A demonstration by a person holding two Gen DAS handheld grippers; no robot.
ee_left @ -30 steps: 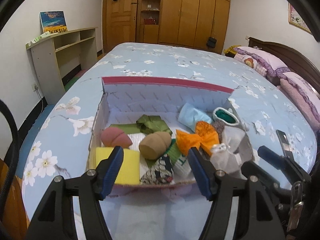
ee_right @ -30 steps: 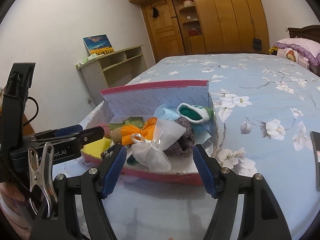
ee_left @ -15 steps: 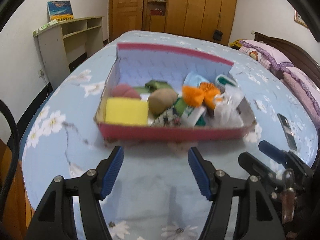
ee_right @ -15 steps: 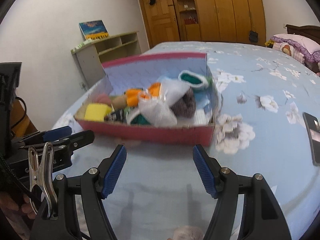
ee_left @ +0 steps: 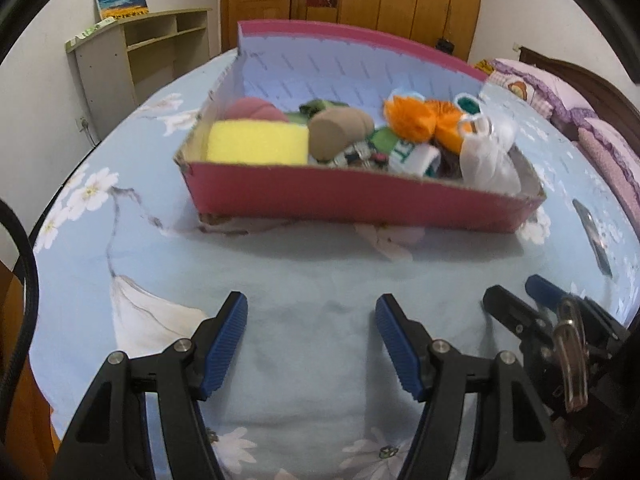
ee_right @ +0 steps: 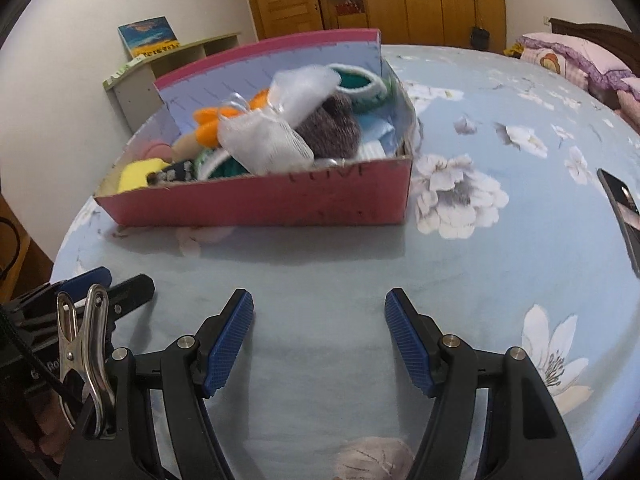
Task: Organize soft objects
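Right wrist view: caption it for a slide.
Open right tool over the bedspread, facing the red box of soft items.

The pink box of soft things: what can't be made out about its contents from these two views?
- Items low in the pink box: the near wall hides their undersides in both views.
- Writing on that wall: right wrist view, blurred, unreadable.
- Patterned cloth: left wrist view, blurred, partly behind the tan plush.
- Pink plush: right wrist view, mostly hidden by the box's left wall and the other items.
- Phone: cut by the right edge.
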